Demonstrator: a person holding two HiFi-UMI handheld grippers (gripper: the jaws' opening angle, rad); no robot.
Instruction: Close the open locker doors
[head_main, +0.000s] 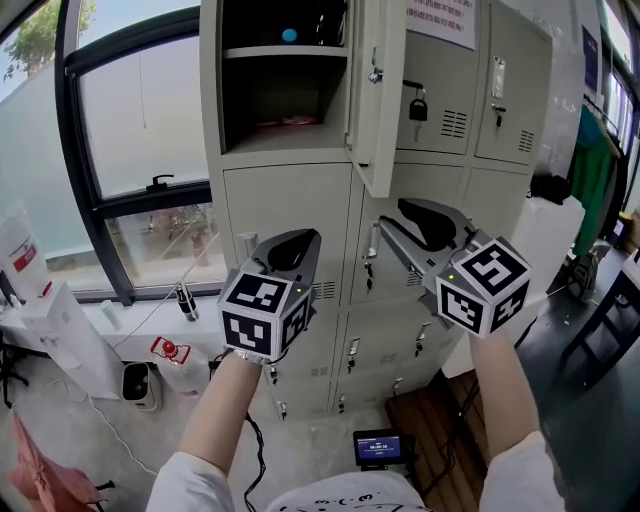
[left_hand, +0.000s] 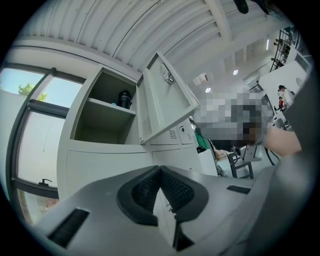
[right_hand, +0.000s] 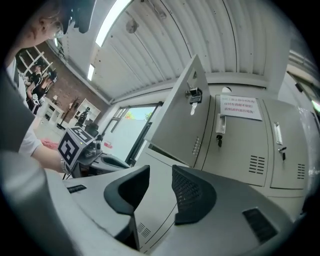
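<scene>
The grey locker block (head_main: 290, 215) has one open door (head_main: 378, 95) in its top row, swung out toward me, with a key hanging in its lock (right_hand: 194, 95). Its open compartment (head_main: 285, 90) has a shelf with a dark round object (left_hand: 124, 99) on it. My left gripper (head_main: 298, 243) is held level below that compartment, its jaws shut and empty (left_hand: 160, 170). My right gripper (head_main: 418, 218) hovers just below the open door's lower edge, apart from it. Its pads stand open with nothing between them (right_hand: 160, 175). The open door (left_hand: 167, 100) shows above both grippers.
A padlock (head_main: 418, 108) hangs on the shut door to the right, under a paper notice (head_main: 440, 20). A large window (head_main: 130, 120) is at the left, with clutter on its sill. A green garment (head_main: 595, 170) and a chair (head_main: 610, 310) stand at the right, and a small screen device (head_main: 380, 447) lies on the floor.
</scene>
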